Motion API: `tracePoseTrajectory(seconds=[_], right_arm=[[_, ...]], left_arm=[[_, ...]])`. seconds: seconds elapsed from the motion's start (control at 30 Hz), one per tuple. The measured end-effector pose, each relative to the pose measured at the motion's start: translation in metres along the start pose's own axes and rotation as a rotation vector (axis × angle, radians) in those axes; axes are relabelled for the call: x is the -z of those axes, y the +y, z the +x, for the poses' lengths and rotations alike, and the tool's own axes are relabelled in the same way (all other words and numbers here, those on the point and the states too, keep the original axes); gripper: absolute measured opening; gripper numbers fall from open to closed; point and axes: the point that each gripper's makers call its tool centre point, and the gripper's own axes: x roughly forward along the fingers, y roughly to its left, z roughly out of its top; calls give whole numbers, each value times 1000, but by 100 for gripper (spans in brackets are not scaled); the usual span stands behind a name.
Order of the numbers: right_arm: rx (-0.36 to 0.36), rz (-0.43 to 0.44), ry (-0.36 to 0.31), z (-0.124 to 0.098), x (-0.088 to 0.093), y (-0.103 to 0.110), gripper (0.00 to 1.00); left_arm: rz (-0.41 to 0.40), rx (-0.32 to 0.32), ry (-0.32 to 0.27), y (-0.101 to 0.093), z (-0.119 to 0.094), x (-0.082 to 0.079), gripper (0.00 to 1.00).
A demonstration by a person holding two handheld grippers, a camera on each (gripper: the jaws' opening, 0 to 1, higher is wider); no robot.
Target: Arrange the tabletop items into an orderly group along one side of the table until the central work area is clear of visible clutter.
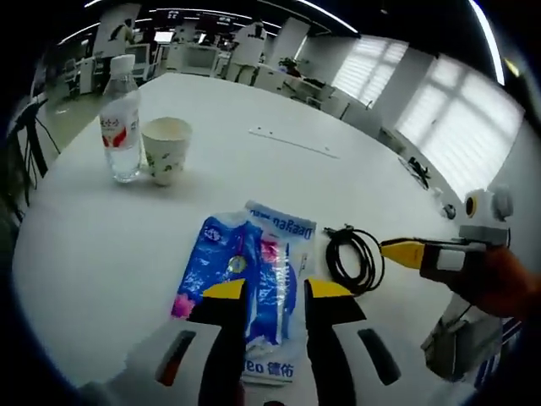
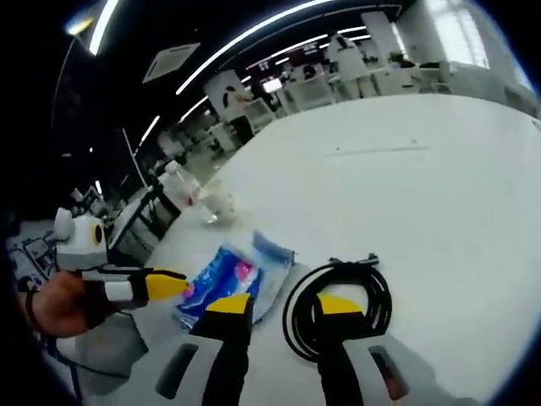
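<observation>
A blue and white tissue pack (image 1: 254,271) lies flat on the white table (image 1: 254,178), partly under my left gripper (image 1: 277,289), whose open jaws reach over its near half. Just right of the pack lies a coiled black cable (image 1: 355,258). My right gripper (image 1: 406,252), held in a hand, points at the coil from the right. In the right gripper view, my right gripper (image 2: 283,306) is open above the cable (image 2: 376,283), and the pack (image 2: 228,279) lies to its left. My left gripper (image 2: 161,283) reaches toward the pack there.
A clear water bottle (image 1: 121,118) and a paper cup (image 1: 166,148) stand together near the table's far left edge, also seen as the bottle (image 2: 179,190) and cup (image 2: 218,205). A thin strip (image 1: 292,142) lies farther back. Office desks and chairs surround the table (image 2: 423,194).
</observation>
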Motion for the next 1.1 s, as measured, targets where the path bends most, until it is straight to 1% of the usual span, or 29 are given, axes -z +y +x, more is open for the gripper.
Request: tracePoseTrajectory(seconds=[0.07, 0.1, 0.17, 0.2, 0.23, 0.27, 0.3, 0.33, 0.37, 0.4, 0.43, 0.5, 0.53, 0.57, 0.6, 0.63, 0.7, 0.8, 1.07, 1.1], right_arm=[[-7, -25, 16, 1, 0, 0, 35], [-21, -40, 27, 3, 0, 5, 36], [-36, -59, 39, 6, -1, 10, 41], [-45, -85, 48, 10, -5, 9, 43], [-58, -103, 58, 12, -4, 13, 46], [-81, -128, 74, 15, -3, 19, 50], [-94, -148, 84, 17, -4, 20, 53], [-104, -180, 98, 20, -4, 23, 55], [-100, -210, 102, 21, -4, 24, 55], [-96, -225, 105, 22, -4, 25, 55], [-107, -224, 105, 25, -4, 30, 55], [-126, -223, 107, 31, -7, 33, 57], [-133, -231, 113, 33, -7, 35, 57], [-140, -252, 126, 35, -4, 40, 57], [-143, -266, 132, 37, -2, 43, 57], [-145, -271, 136, 37, -1, 46, 56], [-152, -270, 141, 39, -1, 47, 56], [-156, -282, 157, 44, -1, 49, 55], [-159, -299, 182, 56, -8, 49, 53], [-160, -305, 186, 57, -7, 53, 53]], left_arm=[[-7, -25, -4, 7, -6, 1, 33], [-19, -37, -4, 10, -9, 2, 35], [-44, -47, 5, 17, -11, 8, 39], [-59, -51, 6, 18, -13, 10, 40], [-67, -54, 7, 19, -14, 12, 42], [-81, -59, 15, 21, -17, 17, 44], [-94, -67, 19, 23, -21, 23, 45], [-98, -76, 21, 24, -25, 27, 45], [-101, -88, 29, 26, -30, 35, 45], [-119, -87, 37, 26, -33, 40, 46], [-178, -76, 43, 24, -37, 47, 46], [-252, -76, 41, 27, -40, 54, 46], [-265, -78, 43, 30, -39, 56, 46], [-270, -82, 37, 33, -39, 55, 46], [-293, -88, 20, 35, -41, 53, 45], [-290, -89, 19, 36, -42, 52, 45], [-278, -93, 10, 37, -44, 50, 44], [-293, -89, -10, 36, -44, 46, 42], [-313, -76, -10, 34, -36, 46, 39], [-319, -76, -9, 33, -35, 47, 39]])
